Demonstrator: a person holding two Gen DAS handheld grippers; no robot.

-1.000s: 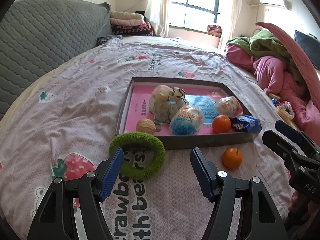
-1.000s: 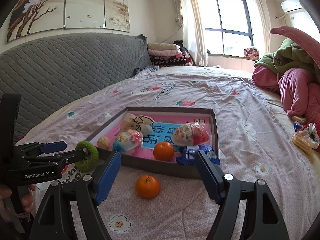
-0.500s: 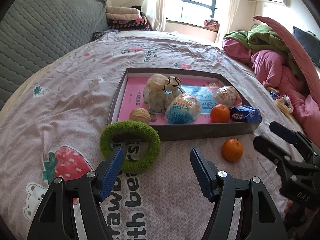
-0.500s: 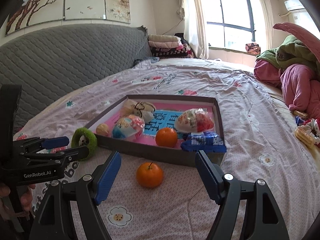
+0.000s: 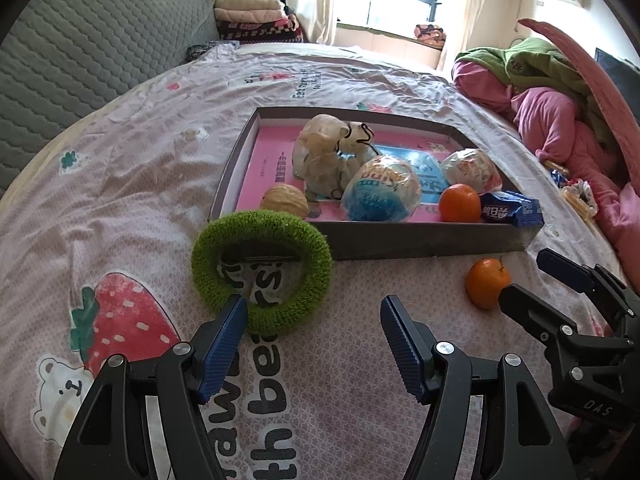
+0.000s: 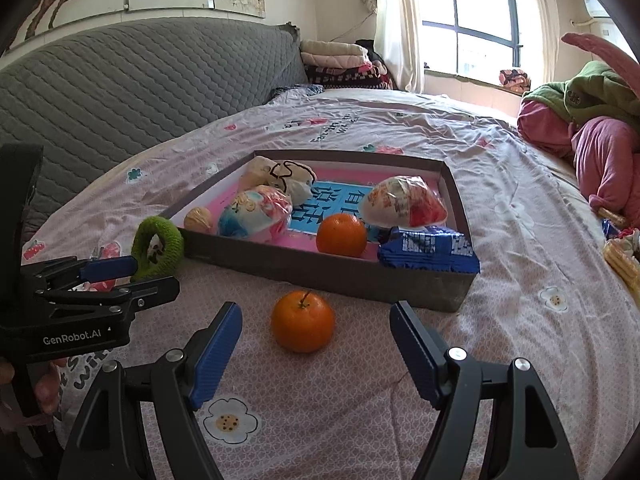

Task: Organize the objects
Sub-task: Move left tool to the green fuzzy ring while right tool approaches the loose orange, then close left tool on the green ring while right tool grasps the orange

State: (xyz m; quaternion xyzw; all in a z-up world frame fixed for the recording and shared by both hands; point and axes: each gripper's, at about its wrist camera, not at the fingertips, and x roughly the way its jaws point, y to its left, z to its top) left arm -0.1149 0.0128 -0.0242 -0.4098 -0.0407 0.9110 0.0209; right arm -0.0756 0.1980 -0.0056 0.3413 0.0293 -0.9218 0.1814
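A grey tray [image 5: 420, 240] [image 6: 320, 268] on the bed holds wrapped snacks, a walnut [image 5: 285, 200], a mandarin [image 5: 460, 203] and a blue packet [image 5: 512, 209]. A green fuzzy ring [image 5: 262, 272] [image 6: 158, 246] leans against the tray's near left corner. A loose mandarin [image 5: 486, 283] [image 6: 303, 321] lies on the sheet in front of the tray. My left gripper [image 5: 312, 338] is open, its left fingertip at the ring's near rim. My right gripper [image 6: 316, 344] is open, just short of the loose mandarin.
The bed is covered by a pink printed sheet [image 5: 120, 184]. A grey quilted headboard [image 6: 140, 88] stands at the left. Pink and green bedding [image 5: 560, 100] is heaped at the right, with snack wrappers [image 6: 624, 256] beside it.
Both grippers have moved forward and lower. The ring and the loose mandarin now sit closer to the fingertips. Nothing has been taken hold of.
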